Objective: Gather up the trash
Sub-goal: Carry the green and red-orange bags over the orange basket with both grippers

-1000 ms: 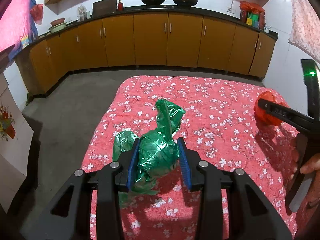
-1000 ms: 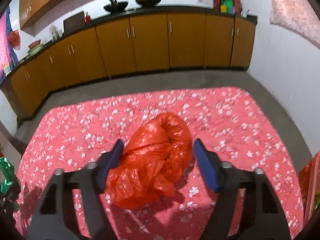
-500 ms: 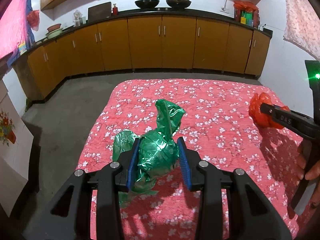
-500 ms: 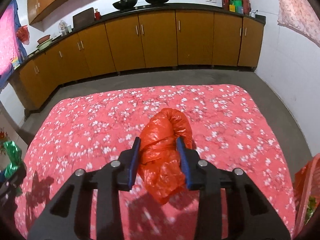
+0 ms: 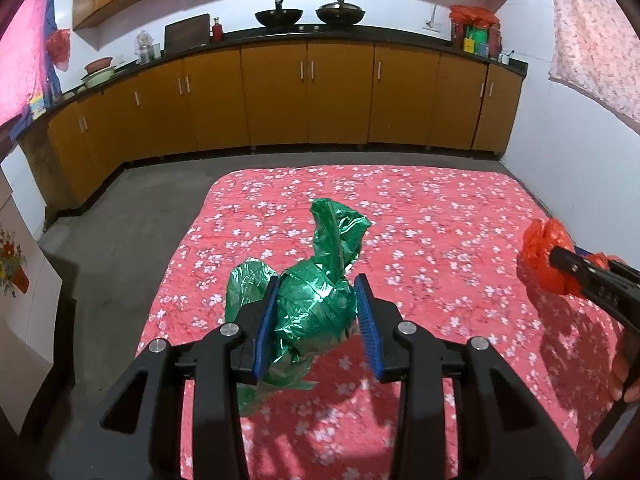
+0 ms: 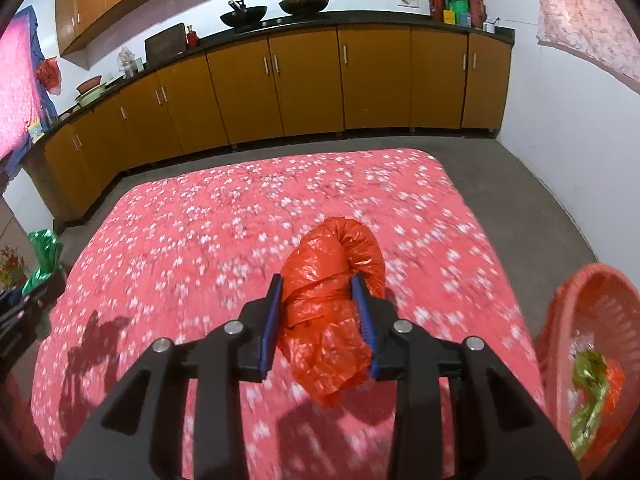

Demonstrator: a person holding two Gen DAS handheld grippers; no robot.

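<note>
Each claw is clamped on a crumpled bag above the red flowered bedspread (image 5: 440, 216), the left gripper (image 5: 317, 312) on the green bag (image 5: 312, 312), the right gripper (image 6: 320, 312) on the orange bag (image 6: 332, 292), probably bound for the red basket (image 6: 600, 292) at near right

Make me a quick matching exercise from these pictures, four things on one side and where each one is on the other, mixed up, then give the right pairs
Things:
1. green bag
2. orange bag
3. red basket
4. two woks

Places:
A. on the counter at the back
B. in the right gripper's jaws
C. at the right edge of the right wrist view, trash inside
D. in the left gripper's jaws

Pairs: 1-D, 2-B, 3-C, 4-A
</note>
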